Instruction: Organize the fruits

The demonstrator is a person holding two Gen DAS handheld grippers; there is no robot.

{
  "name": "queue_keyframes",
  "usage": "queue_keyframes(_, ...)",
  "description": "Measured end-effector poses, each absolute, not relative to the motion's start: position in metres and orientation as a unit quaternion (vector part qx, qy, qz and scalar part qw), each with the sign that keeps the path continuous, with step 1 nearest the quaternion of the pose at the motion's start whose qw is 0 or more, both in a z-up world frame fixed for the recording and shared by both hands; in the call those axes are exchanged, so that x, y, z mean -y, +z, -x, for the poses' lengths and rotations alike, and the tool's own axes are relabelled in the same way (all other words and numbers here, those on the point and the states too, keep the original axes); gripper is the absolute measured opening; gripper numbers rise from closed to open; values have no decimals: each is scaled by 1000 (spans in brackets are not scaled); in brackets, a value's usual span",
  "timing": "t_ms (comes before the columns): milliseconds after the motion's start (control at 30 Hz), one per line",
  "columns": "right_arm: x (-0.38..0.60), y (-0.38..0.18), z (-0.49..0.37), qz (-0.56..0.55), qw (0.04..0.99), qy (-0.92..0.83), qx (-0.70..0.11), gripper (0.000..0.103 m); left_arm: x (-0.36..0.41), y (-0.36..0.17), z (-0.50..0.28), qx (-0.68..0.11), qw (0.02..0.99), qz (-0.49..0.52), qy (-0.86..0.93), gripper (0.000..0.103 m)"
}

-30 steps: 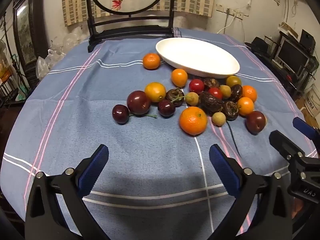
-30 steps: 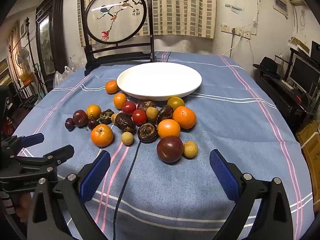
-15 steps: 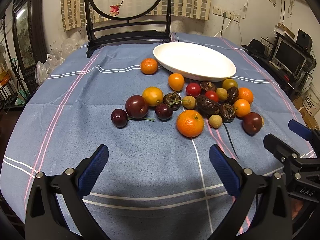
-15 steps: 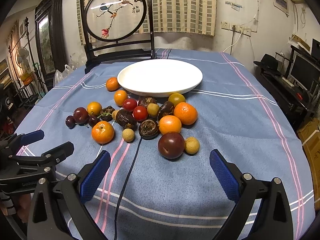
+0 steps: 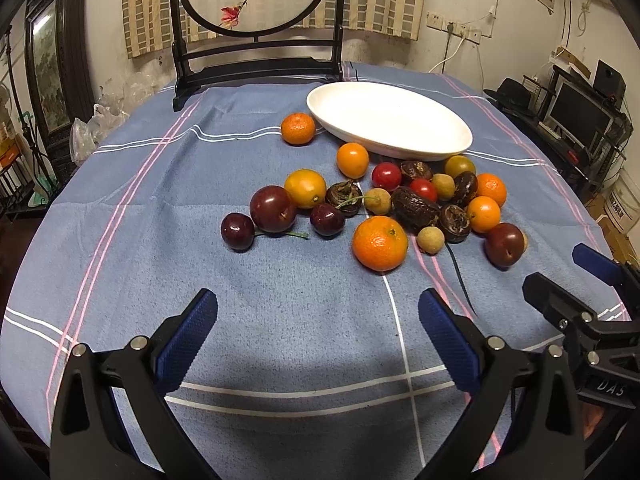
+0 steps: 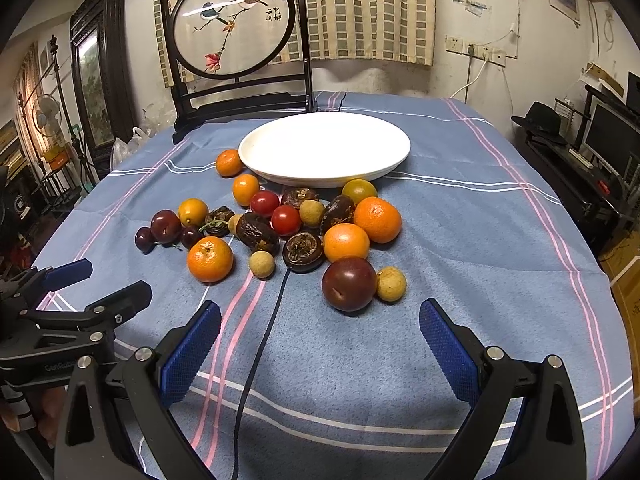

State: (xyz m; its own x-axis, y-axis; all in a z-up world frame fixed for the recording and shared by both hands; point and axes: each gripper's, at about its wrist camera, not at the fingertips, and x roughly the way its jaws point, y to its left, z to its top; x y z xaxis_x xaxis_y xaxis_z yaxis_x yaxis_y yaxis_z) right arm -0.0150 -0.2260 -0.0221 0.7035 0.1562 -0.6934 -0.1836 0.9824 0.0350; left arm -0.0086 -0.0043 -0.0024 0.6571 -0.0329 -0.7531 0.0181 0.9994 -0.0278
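Note:
Several small fruits lie in a loose pile on a blue tablecloth in front of an empty white plate [image 5: 390, 126] [image 6: 324, 150]: a mandarin [image 5: 379, 243] [image 6: 209, 259], dark plums [image 5: 273, 209] [image 6: 349, 283], cherries [image 5: 237, 231], red tomatoes [image 6: 286, 220], longans [image 6: 391, 278] and dark wrinkled fruits [image 5: 414, 208]. My left gripper [image 5: 318, 332] is open and empty, short of the pile. My right gripper [image 6: 320, 334] is open and empty, just short of the near plum. Each gripper shows at the edge of the other's view.
A dark wooden stand with a round painted screen [image 6: 232, 24] stands at the table's far edge behind the plate. A thin dark cord [image 6: 260, 340] runs from the pile toward me. Shelves and a monitor [image 5: 580, 108] stand off to the right of the table.
Both views have tilted up a little and the fruit pile sits slightly farther off. Both grippers stay open and empty.

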Motion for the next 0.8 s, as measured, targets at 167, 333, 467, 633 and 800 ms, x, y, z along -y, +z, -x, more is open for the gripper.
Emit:
queue_keyframes(167, 225, -23, 15, 18, 922, 95, -375, 99, 5, -3, 9, -414, 910, 11, -17, 98)
queue_keyframes(333, 224, -25, 15, 18, 920, 98, -379, 99, 4, -4, 10, -415, 909, 14, -18, 98)
queue_keyframes(467, 224, -26, 15, 17, 919, 100, -380, 99, 2, -5, 9, -417, 908, 19, -17, 98)
queue_keyframes(633, 223, -26, 15, 16, 919, 102, -380, 99, 2, -5, 10, -417, 908, 22, -20, 98)
queue_keyframes(800, 223, -27, 15, 19, 918, 103, -382, 99, 2, -5, 10, -416, 909, 14, -19, 98)
